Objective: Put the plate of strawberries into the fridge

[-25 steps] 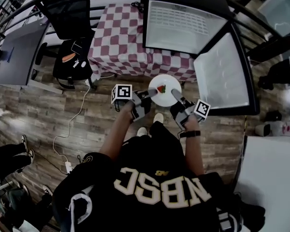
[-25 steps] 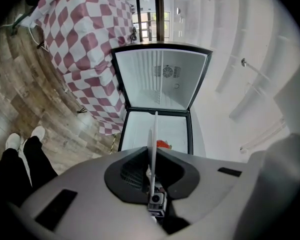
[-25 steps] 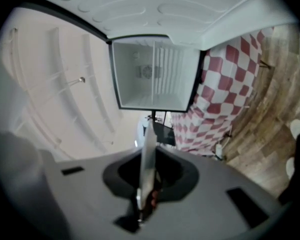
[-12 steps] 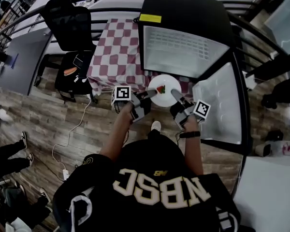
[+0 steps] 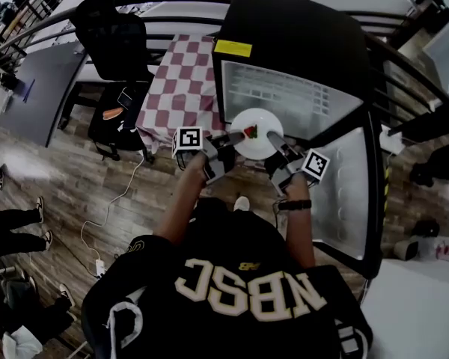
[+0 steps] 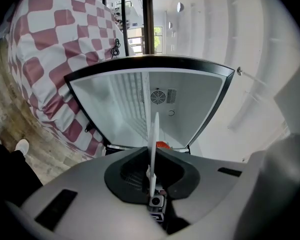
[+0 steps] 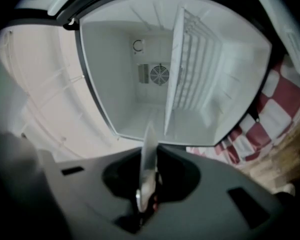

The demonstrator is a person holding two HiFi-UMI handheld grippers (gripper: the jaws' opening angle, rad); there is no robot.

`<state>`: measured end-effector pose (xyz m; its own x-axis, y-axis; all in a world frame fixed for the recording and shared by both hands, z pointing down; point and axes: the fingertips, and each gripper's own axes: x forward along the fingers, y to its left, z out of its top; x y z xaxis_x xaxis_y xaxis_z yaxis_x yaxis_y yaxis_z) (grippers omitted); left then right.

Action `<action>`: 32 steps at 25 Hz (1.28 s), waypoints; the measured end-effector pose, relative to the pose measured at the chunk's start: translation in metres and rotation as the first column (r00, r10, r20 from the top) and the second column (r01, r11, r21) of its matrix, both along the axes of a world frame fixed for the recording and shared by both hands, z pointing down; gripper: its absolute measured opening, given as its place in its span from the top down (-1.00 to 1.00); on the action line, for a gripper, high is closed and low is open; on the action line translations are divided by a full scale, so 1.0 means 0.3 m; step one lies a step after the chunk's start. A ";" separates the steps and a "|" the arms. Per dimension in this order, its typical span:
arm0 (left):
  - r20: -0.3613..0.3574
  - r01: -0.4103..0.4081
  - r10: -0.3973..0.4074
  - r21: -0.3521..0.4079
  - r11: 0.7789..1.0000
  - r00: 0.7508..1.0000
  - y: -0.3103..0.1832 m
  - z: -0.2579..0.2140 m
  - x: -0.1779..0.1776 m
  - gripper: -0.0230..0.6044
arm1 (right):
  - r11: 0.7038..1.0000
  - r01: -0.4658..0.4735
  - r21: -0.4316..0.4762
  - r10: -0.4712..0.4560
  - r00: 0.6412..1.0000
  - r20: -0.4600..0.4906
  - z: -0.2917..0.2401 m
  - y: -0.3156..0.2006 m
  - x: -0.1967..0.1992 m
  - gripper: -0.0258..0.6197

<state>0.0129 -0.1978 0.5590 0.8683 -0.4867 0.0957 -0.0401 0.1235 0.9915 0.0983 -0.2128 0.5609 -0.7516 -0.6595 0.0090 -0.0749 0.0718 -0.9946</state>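
**Carrying plate up to the open fridge, not in yet**

Holding the plate (image 5: 256,133) by two claws, one on each side. The left claw (image 5: 227,143) is clenched on the plate's left rim and the right claw (image 5: 274,143) on its right rim. Both gripper views show the thin white edge pinched between the jaws.

The plate hangs in the air at the mouth of the fridge (image 5: 292,43), just near of the lit interior and touching nothing else. The fridge door (image 5: 344,193) stands swung open to the right. The checkered tabletop (image 5: 181,81) is to the left, apart from the plate.

Progress, as I judge it:
- **Done:** door open, plate lifted and brought to the opening.
- **Left:** push the plate in onto the floor or the wire shelf (image 7: 195,59), let go, pull both claws out, maybe shut the door.

Orientation:
- **Plate:** flat and level, face up. It is round, so it has no real long axis, and the line between the grips runs left-right.
- **Strawberries (image 5: 250,133):** a small red bit on the left half of the plate, nearer the left claw. Its count and pointing are too small to tell.
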 end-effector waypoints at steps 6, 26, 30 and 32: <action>-0.008 -0.035 0.035 -0.007 0.999 0.999 -0.072 -0.016 -0.005 0.82 | 0.999 -0.038 0.001 0.038 0.999 -0.014 -0.035 -0.077 -0.005 0.79; 0.026 -0.109 0.109 -0.010 0.994 0.994 -0.187 0.011 0.082 0.82 | 0.985 -0.158 0.076 0.159 0.987 -0.016 -0.023 -0.135 0.126 0.68; 0.041 -0.089 0.089 -0.006 0.996 0.995 -0.227 0.018 0.079 0.82 | 0.983 -0.176 0.058 0.177 0.984 -0.017 -0.002 -0.159 0.127 0.68; 0.042 -0.080 0.080 -0.006 0.997 0.996 -0.240 0.024 0.081 0.82 | 0.983 -0.177 0.057 0.178 0.984 -0.022 0.001 -0.166 0.128 0.68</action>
<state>0.0372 -0.2699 0.5661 0.8996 -0.4153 0.1351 -0.0920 0.1222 0.9882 0.1366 -0.2626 0.5612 -0.6224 -0.7826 -0.0124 -0.1180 0.1095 -0.9870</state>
